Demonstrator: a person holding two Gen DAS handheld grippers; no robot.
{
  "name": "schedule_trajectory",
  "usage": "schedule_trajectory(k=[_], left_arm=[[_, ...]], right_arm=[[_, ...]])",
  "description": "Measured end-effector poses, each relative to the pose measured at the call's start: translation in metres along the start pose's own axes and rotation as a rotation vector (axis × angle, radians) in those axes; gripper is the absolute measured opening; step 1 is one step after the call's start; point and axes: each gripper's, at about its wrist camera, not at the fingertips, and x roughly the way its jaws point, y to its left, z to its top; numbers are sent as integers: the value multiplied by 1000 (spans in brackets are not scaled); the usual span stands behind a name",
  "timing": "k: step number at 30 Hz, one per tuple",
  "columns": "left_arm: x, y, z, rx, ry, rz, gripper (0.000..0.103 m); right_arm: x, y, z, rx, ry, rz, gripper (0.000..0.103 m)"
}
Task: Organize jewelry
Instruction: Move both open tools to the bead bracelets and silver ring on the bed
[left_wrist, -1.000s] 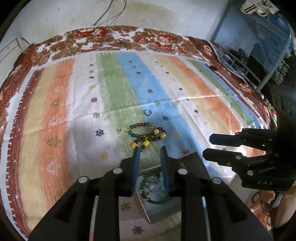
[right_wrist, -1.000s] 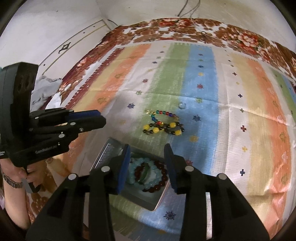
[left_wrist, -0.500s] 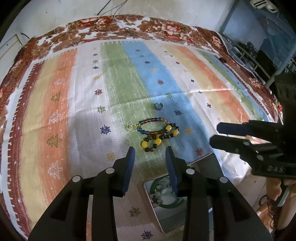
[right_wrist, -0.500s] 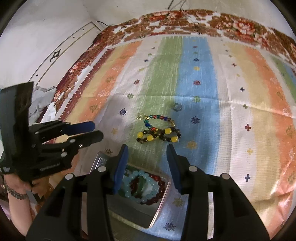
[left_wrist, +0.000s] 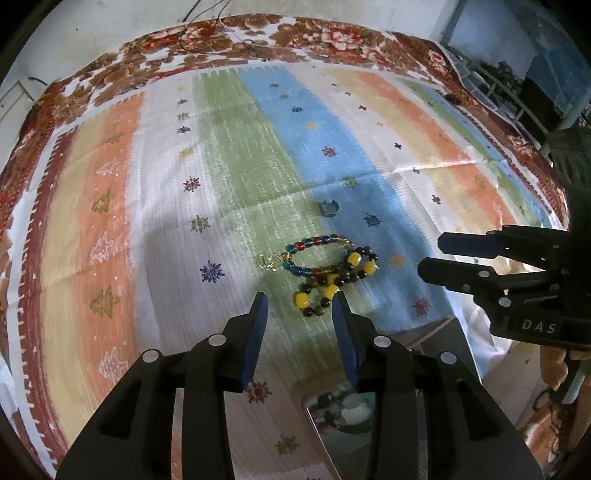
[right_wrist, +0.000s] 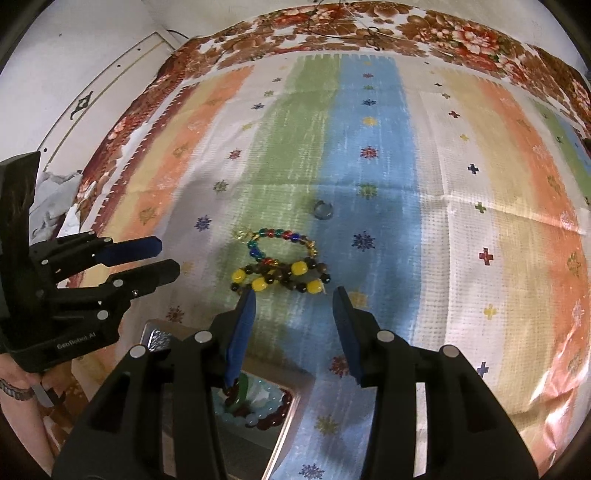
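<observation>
On the striped cloth lie a yellow-and-dark bead bracelet (left_wrist: 334, 282) (right_wrist: 282, 277), a multicoloured glass bead bracelet (left_wrist: 314, 249) (right_wrist: 280, 240) touching it on the far side, and a small ring (left_wrist: 328, 208) (right_wrist: 322, 210) beyond both. My left gripper (left_wrist: 298, 306) hovers open just short of the yellow bracelet, nothing pressed between its pads. My right gripper (right_wrist: 293, 295) is open too, its fingertips just short of the same bracelet. A metal tin (left_wrist: 314, 424) (right_wrist: 159, 338) below both grippers holds several bead bracelets (right_wrist: 266, 406).
The cloth covers a bed with a brown floral blanket border (left_wrist: 332, 37) along the far side. A white wall (right_wrist: 74, 55) runs on the left. A person's hand (right_wrist: 22, 384) holds the left gripper's handle. Shelving (left_wrist: 517, 85) stands past the bed's right edge.
Both grippers have moved forward off the tin and lower, toward the bracelets on the cloth. The left jaws have spread wider; the right jaws widened slightly.
</observation>
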Motion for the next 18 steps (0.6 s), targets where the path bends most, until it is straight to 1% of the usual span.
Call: schedule_trajectory(k=[6, 12, 18], left_arm=[[7, 2, 4, 9, 17, 12, 36], [11, 4, 9, 15, 19, 16, 38], [25, 10, 14, 24, 53, 52, 38]], right_arm=[[5, 5, 10, -22, -13, -7, 45], [21, 4, 18, -28, 10, -34, 45], [34, -1, 27, -11, 27, -48, 45]])
